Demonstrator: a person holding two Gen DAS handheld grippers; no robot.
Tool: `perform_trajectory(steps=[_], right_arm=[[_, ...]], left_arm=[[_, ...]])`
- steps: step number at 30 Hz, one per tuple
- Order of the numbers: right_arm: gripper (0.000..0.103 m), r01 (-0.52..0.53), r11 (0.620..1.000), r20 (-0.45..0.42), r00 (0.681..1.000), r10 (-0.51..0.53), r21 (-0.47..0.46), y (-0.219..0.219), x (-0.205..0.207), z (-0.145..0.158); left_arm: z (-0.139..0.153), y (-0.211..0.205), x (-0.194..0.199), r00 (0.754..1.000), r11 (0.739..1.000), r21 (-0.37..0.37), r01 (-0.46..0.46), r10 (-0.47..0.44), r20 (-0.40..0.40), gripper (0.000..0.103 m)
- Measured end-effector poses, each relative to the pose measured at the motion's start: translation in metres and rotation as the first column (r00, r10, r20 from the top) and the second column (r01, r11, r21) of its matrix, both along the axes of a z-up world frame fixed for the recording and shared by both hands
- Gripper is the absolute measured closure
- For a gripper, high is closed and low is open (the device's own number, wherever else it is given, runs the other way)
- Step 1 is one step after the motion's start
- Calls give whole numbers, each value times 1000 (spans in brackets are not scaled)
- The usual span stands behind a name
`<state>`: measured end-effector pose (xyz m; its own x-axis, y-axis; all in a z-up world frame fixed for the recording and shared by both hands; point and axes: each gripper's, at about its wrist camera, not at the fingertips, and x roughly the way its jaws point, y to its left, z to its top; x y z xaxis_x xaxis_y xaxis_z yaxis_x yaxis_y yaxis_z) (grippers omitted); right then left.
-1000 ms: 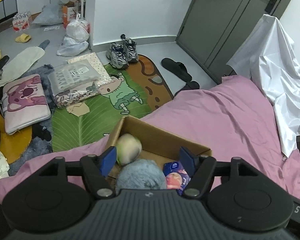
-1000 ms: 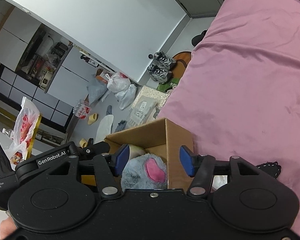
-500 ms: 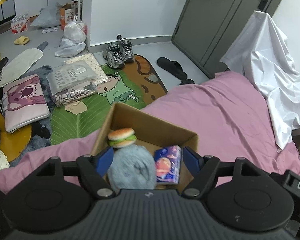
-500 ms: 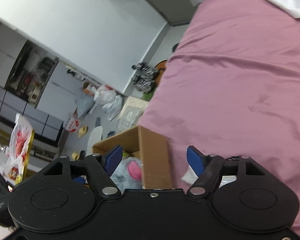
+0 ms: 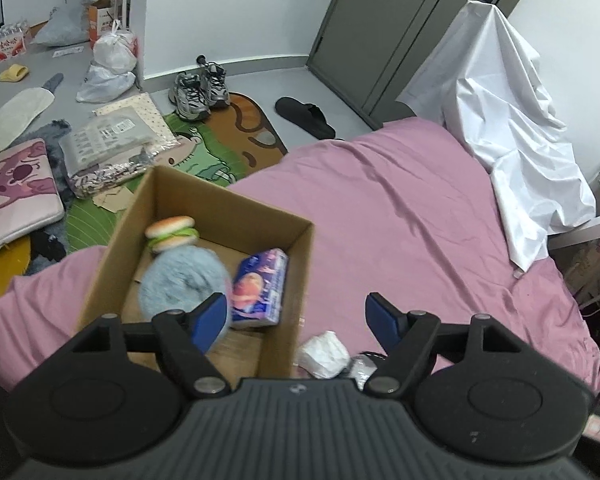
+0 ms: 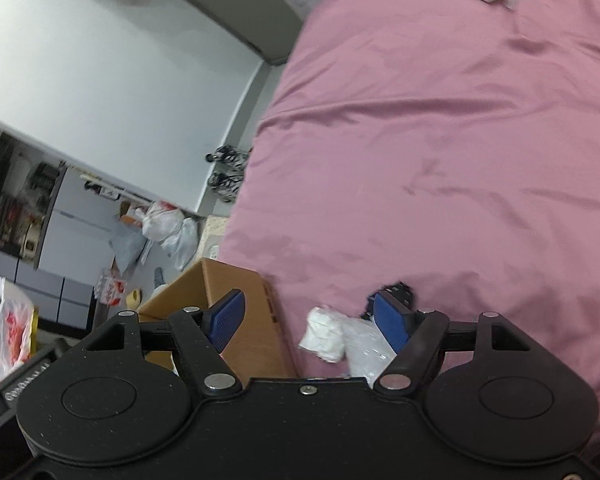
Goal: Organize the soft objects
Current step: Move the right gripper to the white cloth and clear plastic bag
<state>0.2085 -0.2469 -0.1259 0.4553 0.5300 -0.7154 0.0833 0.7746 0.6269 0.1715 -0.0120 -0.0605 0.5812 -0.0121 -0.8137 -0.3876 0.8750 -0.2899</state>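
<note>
A cardboard box sits on the pink bed sheet. Inside it lie a burger plush, a fluffy grey-blue plush and a purple tissue pack. Right of the box, a small white soft bundle lies on the sheet. My left gripper hangs open above the box's right wall, nothing between its fingers. My right gripper is open too, just above the white bundle, with the box at its left finger. A clear plastic wrap and a black item lie beside the bundle.
A white sheet drapes over something at the bed's far right. The floor to the left holds shoes, a slipper, a cartoon mat, packed bedding, a cushion and bags.
Both grippers have swung right, from over the box's inside to its right wall and the sheet beside it. Both pairs of jaws stand wider. The fluffy plush stays in the box.
</note>
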Motion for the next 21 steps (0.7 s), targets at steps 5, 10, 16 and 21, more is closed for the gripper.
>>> perform_trajectory(steps=[5,10,16,21], right_arm=[[32,61,998,-37,997,-61,-8,-6,-9,-11],[32,106,994,-89,990,-107,-15,-8,-17,-25],[32,126,991,-117,985,-129,-38,-8,-20,-35],[32,142,989,-143,979,-147,-43,-8,-19,-44]], left_arm=[[-1,-14,4,1000,999,-48,-10,9,-12,30],[-4,-31,11,999,995,-94,-14,12,-31,31],[-13,-47,19,998,995,-94,-27,20,-65,36],[-26,-52,25,992,993,-98,-59,47,-115,43]])
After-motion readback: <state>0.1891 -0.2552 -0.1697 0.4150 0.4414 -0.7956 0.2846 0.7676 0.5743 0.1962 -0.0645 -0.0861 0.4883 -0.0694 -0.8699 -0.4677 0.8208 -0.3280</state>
